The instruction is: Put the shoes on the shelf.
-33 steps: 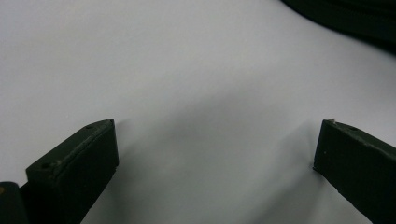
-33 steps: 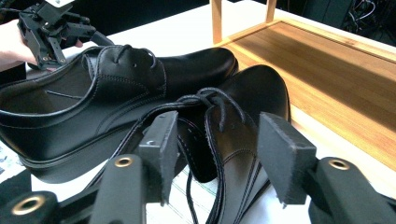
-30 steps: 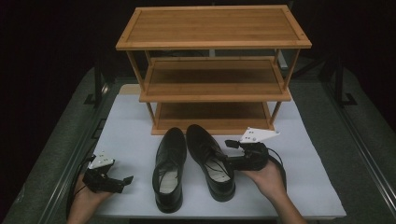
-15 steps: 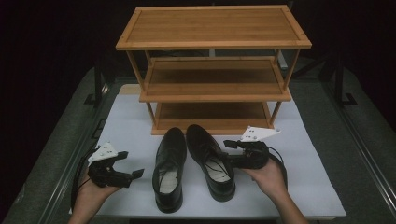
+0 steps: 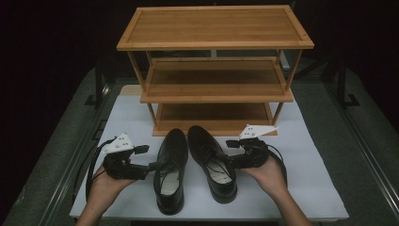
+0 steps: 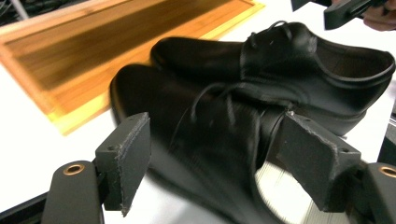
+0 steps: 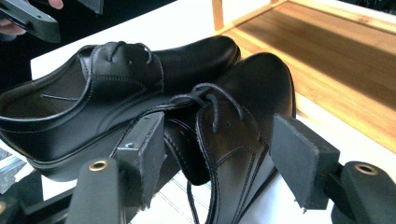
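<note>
The left gripper (image 5: 149, 165) is held at the outer side of the left shoe (image 5: 170, 169); its jaws have just been closing, yet in the left gripper view a wide gap is seen between the pads, with the shoe's side (image 6: 219, 140) just beyond them and not pressed. The right gripper (image 5: 230, 161) is set against the outer side of the right shoe (image 5: 212, 162), its jaws having just been opening and standing apart, the laced upper (image 7: 224, 135) lying just ahead of them, unclamped. Beyond both grippers the wooden shoe rack (image 5: 215, 70) is seen, its bottom shelf (image 7: 327, 60) lying past the toes.
</note>
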A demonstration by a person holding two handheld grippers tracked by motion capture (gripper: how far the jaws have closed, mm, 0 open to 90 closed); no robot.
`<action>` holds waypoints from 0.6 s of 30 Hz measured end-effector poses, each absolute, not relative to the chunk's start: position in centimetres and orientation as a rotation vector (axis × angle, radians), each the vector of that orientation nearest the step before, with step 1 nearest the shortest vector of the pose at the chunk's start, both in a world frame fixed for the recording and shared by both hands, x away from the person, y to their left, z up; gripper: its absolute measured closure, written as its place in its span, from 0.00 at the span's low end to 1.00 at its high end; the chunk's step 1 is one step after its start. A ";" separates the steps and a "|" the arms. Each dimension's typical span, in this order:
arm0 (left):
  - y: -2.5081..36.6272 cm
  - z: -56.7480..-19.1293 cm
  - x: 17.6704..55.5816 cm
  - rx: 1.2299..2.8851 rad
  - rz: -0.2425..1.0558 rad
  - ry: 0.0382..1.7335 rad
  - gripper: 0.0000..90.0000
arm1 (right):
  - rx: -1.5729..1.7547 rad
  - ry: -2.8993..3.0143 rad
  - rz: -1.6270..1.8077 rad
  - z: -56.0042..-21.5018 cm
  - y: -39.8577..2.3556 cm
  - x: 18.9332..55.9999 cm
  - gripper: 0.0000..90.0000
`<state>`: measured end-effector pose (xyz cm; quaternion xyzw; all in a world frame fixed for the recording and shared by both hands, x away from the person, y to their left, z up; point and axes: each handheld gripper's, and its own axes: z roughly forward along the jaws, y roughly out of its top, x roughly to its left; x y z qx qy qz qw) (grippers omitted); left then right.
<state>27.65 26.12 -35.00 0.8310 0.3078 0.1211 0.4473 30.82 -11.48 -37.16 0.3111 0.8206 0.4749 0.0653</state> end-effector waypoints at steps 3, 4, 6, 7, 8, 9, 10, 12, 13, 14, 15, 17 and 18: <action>25.3 -34.8 28.0 2.070 0.300 0.729 0.35 | 0.934 2.488 1.432 -37.3 -11.4 31.0 0.43; 25.1 -34.9 28.1 2.067 0.296 0.728 0.35 | 0.934 2.488 1.432 -37.3 -11.4 31.0 0.43; 24.8 -35.1 28.4 2.069 0.275 0.724 0.41 | 0.932 2.495 1.430 -37.4 -11.3 31.1 0.47; 24.7 -35.2 28.4 2.076 0.268 0.720 0.41 | 0.932 2.495 1.430 -37.4 -11.3 31.1 0.47; 24.6 -35.4 28.5 2.080 0.267 0.720 0.42 | 0.927 2.500 1.433 -37.4 -11.3 31.1 0.49; 24.6 -35.5 28.5 2.086 0.266 0.716 0.42 | 0.920 2.503 1.435 -37.4 -11.3 31.1 0.50; 24.6 -35.9 28.6 2.088 0.261 0.720 0.45 | 0.914 2.508 1.436 -37.5 -11.2 31.2 0.51; 24.8 -36.0 28.6 2.085 0.256 0.725 0.46 | 0.915 2.509 1.439 -37.5 -11.2 31.2 0.52; 24.9 -36.0 28.5 2.085 0.257 0.729 0.47 | 0.914 2.508 1.438 -37.5 -11.2 31.2 0.53; 25.4 -36.0 28.4 2.089 0.270 0.738 0.47 | 0.914 2.507 1.438 -37.5 -11.2 31.2 0.53; 25.4 -36.0 28.4 2.089 0.270 0.738 0.47 | 0.914 2.507 1.438 -37.5 -11.2 31.2 0.53; 26.1 -36.1 28.2 2.082 0.262 0.754 0.47 | 0.917 2.505 1.435 -37.6 -11.1 31.3 0.53; 26.2 -36.2 28.2 2.085 0.259 0.753 0.47 | 0.918 2.504 1.435 -37.6 -11.1 31.4 0.54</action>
